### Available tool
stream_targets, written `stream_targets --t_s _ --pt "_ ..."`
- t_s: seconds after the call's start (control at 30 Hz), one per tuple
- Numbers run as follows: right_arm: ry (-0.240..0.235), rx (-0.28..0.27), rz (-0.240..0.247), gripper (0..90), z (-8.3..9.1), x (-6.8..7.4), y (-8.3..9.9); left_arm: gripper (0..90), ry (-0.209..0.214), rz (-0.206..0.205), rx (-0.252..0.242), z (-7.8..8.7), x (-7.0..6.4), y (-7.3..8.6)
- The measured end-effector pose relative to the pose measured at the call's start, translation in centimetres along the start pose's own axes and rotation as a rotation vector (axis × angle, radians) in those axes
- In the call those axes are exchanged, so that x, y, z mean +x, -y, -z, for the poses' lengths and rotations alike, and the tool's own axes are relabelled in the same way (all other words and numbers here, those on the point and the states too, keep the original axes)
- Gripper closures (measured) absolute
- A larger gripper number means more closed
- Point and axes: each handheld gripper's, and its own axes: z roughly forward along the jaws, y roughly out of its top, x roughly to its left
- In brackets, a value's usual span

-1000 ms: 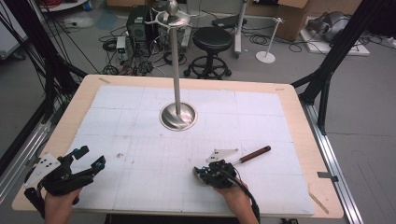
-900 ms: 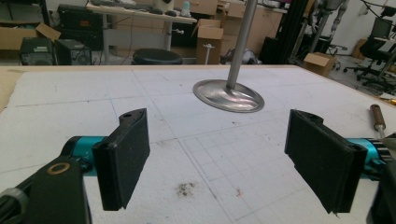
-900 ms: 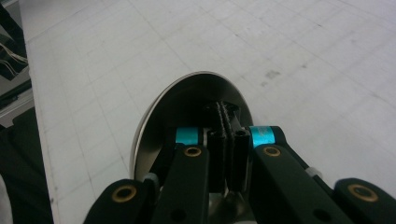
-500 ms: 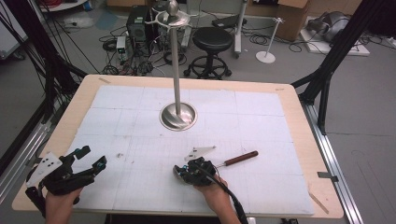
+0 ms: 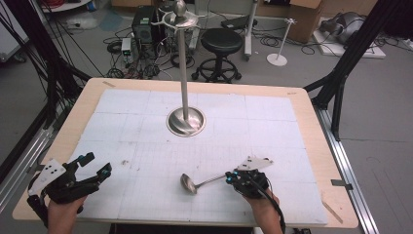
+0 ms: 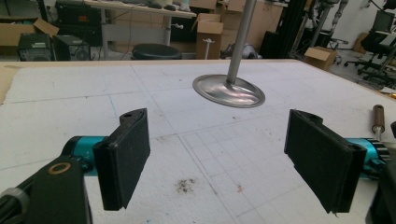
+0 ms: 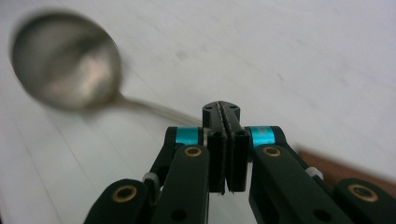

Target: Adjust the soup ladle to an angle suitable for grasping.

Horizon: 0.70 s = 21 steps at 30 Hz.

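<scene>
A metal ladle lies on the white mat, its bowl pointing left and its thin stem running right into my right gripper. In the right gripper view the jaws are pressed shut on the stem, the blurred bowl lies beyond them, and the brown handle passes under at lower right. My left gripper rests at the table's front left, open with nothing between its pads. A metal stand with a round base and hooks on top rises at mid-table.
The white gridded mat covers a wooden table. In the left gripper view the stand's base lies ahead and a brown handle end shows at the right edge. A stool, cables and boxes stand on the floor behind.
My right gripper went left, then back right. The ladle has turned: its bowl now shows to the left of the gripper and the brown handle no longer sticks out on its right.
</scene>
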Motion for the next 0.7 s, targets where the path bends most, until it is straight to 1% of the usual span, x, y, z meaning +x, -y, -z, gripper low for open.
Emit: stream_targets --t_s 0.03,0.07,0.13,0.17,0.2,0.3,0.33,0.37,0.4,0.43,0.47,0.5,0.6,0.63,0.7 --pt "0.000 0.000 0.000 89.7 0.0 0.0 0.0 22.7 0.001 0.002 -0.001 0.0 0.0 0.0" --pt "0.001 -0.001 0.000 89.7 0.1 0.0 0.4 22.7 0.000 0.000 -0.001 0.0 0.0 0.0" --pt "-0.012 -0.006 0.019 89.8 0.0 0.4 0.9 22.7 0.002 -0.001 0.002 -0.1 0.0 0.0" --pt "-0.026 0.000 0.038 89.7 -0.3 0.9 0.8 22.7 0.002 -0.002 0.004 -0.1 0.0 0.0" --pt "-0.028 0.007 0.050 89.7 -0.5 1.2 0.7 22.7 0.002 -0.001 0.004 -0.1 0.0 0.0" --pt "-0.050 0.039 0.071 89.7 -1.8 2.3 0.1 22.7 0.001 0.003 0.003 -0.1 0.0 0.0" --pt "-0.046 0.048 0.075 89.7 -2.0 2.5 0.0 22.7 0.002 0.003 0.001 -0.1 0.0 0.0" --pt "-0.036 0.045 0.085 89.7 -2.3 2.8 -0.1 22.7 0.001 0.003 -0.001 0.0 0.0 0.0" --pt "-0.050 0.040 0.081 89.7 -2.4 3.0 -0.3 22.7 0.003 0.006 -0.006 0.0 0.1 0.0" --pt "-0.050 0.041 0.085 89.7 -2.6 3.2 -0.5 22.7 0.001 0.003 -0.006 0.1 0.1 -0.1" --pt "-0.038 0.050 0.092 89.8 -2.9 3.4 -0.6 22.8 -0.001 0.006 -0.005 0.1 0.1 -0.1" --pt "-0.022 0.042 0.084 89.8 -3.2 3.6 -1.0 22.8 -0.001 0.008 -0.007 0.2 0.1 0.0" --pt "-0.013 0.036 0.085 89.8 -3.5 3.9 -1.2 22.8 0.001 0.007 -0.010 0.2 0.1 -0.1" --pt "-0.015 0.037 0.101 89.8 -3.8 4.0 -1.3 22.8 0.001 0.005 -0.010 0.1 0.1 -0.1" --pt "-0.003 0.038 0.112 89.8 -4.3 4.4 -1.6 22.8 0.000 0.005 -0.008 0.1 0.0 -0.1"
